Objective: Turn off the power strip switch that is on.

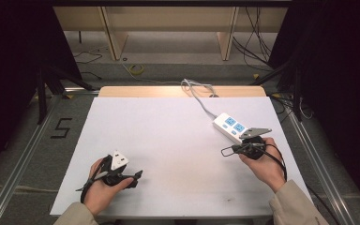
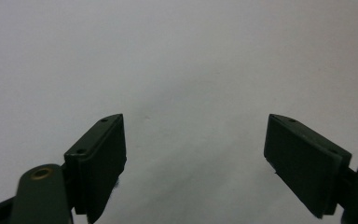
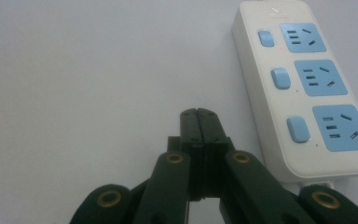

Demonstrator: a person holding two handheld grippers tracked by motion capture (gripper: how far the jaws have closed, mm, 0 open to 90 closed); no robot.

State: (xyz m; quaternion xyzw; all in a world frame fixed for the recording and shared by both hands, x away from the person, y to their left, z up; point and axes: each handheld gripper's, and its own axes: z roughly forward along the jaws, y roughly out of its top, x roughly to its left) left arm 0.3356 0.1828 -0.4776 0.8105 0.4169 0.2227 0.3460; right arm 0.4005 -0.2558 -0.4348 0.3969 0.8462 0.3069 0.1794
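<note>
Power strip (image 3: 307,88) lies just beside the closed right tool (image 3: 199,114); left tool (image 2: 193,154) gapes over bare table (image 1: 168,136).

My left hand (image 1: 104,185) sits low at the near left, palm wrapped around the black two-jaw left gripper (image 1: 138,174), which points toward the right. Its cable loops over my wrist. In the left gripper view its two flat black fingers (image 2: 98,163) stand wide apart with bare space between them. My right hand (image 1: 265,166) sits at the near right, beige sleeve (image 1: 295,206) at the wrist, holding the black right gripper (image 1: 225,151) with its grey three-cornered plate on top, pointed leftward. In the right gripper view its fingers (image 3: 189,126) are pressed flat together with nothing between them.
</note>
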